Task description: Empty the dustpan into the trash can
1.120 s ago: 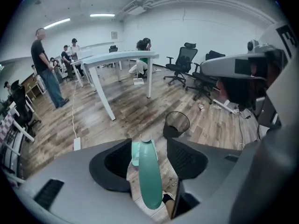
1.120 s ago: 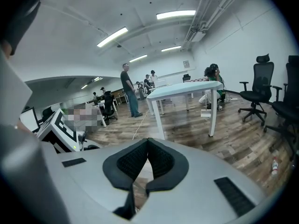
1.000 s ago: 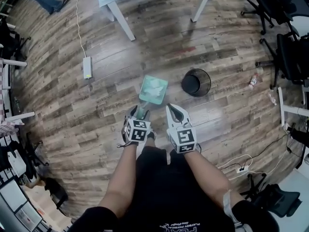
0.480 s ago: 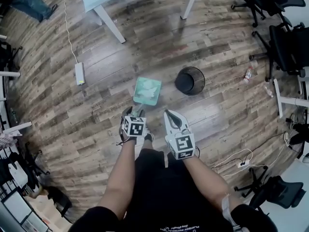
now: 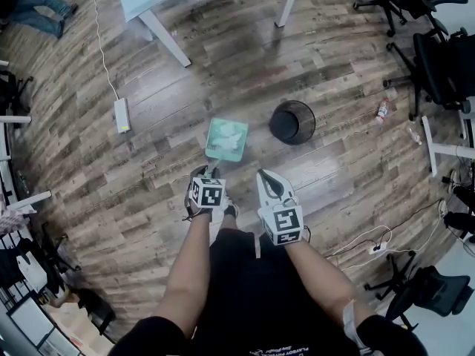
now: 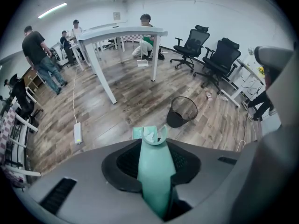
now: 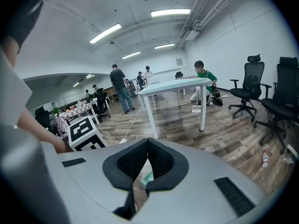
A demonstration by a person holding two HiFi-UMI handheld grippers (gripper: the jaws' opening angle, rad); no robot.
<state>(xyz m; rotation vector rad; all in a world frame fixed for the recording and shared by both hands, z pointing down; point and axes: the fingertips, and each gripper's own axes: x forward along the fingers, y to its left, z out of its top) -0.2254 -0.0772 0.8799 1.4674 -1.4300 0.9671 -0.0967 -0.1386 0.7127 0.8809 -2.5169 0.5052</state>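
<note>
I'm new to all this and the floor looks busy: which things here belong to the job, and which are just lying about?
For the job: teal dustpan, scraps in it; black mesh trash can; left gripper, its jaws just closed onto the dustpan's handle.
Just lying about: white power strip; bottle; office chairs.

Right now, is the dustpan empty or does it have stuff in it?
Not empty: pale crumpled scraps lie inside the green dustpan.

Wood-plank floor throughout; a white table stands at the far side, black office chairs far right, white walls, strip lights overhead.
</note>
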